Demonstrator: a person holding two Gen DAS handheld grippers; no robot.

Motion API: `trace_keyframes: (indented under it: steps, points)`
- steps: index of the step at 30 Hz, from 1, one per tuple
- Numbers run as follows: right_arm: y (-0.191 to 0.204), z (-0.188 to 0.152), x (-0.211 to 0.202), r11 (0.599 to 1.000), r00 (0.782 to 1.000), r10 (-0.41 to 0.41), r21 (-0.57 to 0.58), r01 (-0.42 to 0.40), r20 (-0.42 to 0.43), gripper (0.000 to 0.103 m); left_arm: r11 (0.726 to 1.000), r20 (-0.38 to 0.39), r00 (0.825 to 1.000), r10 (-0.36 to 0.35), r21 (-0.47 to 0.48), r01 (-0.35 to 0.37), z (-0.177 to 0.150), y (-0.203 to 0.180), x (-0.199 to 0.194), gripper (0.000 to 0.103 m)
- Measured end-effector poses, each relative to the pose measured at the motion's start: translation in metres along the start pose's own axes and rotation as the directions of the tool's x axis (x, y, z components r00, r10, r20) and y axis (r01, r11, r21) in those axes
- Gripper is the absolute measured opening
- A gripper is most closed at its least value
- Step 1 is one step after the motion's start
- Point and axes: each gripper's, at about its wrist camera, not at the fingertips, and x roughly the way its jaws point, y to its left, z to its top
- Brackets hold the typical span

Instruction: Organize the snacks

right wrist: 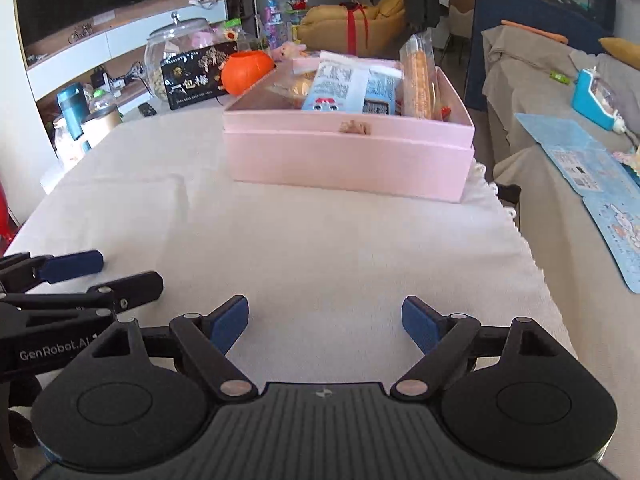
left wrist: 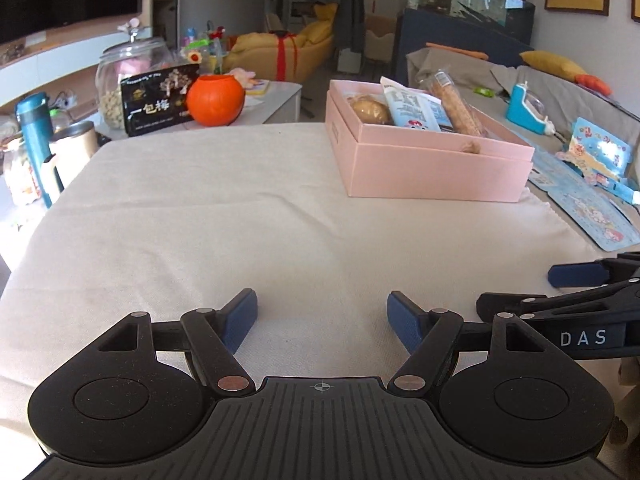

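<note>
Desk (left wrist: 200, 216) under off-white woven cloth, matt, slightly creased. Pink box (left wrist: 436, 168) right of centre: matt smooth cardboard. Inside: blue-white snack pack (left wrist: 412, 106), glossy printed film; long biscuit sleeve (left wrist: 456, 110), clear crinkly plastic. Upper left: glass jar (left wrist: 128, 64), clear and shiny; black packet (left wrist: 160, 100), glossy print; orange pumpkin pot (left wrist: 216, 100), smooth, slight sheen. Far left: teal flask (left wrist: 34, 128), satin finish. Left claw (left wrist: 322, 322) at bottom of frame: matt black plastic, ribbed housing, bare metal pivot pins, blue textured pads (left wrist: 404, 322). Right claw (right wrist: 324, 324) same build.
</note>
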Motion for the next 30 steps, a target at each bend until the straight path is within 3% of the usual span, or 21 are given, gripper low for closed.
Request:
trace_keyframes:
  steps: [1, 3, 6, 10, 30]
  points:
    - [0.001, -0.005, -0.001, 1.0, 1.0, -0.012, -0.011, 0.012, 0.023, 0.088, 1.0, 0.008, 1.0, 0.017, 0.022, -0.017, -0.002, -0.004, 0.0, 0.078]
    - [0.001, -0.01, 0.001, 0.997, 0.997, -0.074, -0.018, 0.075, 0.035, 0.103, 0.997, 0.016, 0.999, 0.045, 0.057, -0.045, -0.004, -0.011, 0.0, 0.077]
    - [-0.011, -0.015, 0.003, 0.997, 0.997, -0.06, 0.054, 0.057, 0.053, 0.103, 0.998, 0.013, 0.999, 0.04, 0.039, -0.04, -0.005, -0.011, -0.002, 0.077]
    - [-0.013, -0.023, 0.003, 0.999, 0.991, -0.05, 0.024, 0.047, 0.121, 0.103, 0.999, 0.012, 0.999, 0.039, 0.033, -0.039, -0.004, -0.011, -0.002, 0.078]
    - [-0.005, -0.02, 0.004, 0.998, 0.991, -0.057, 0.018, 0.055, 0.122, 0.103, 0.999, 0.011, 0.999, 0.041, 0.033, -0.041, -0.005, -0.014, -0.002, 0.079]
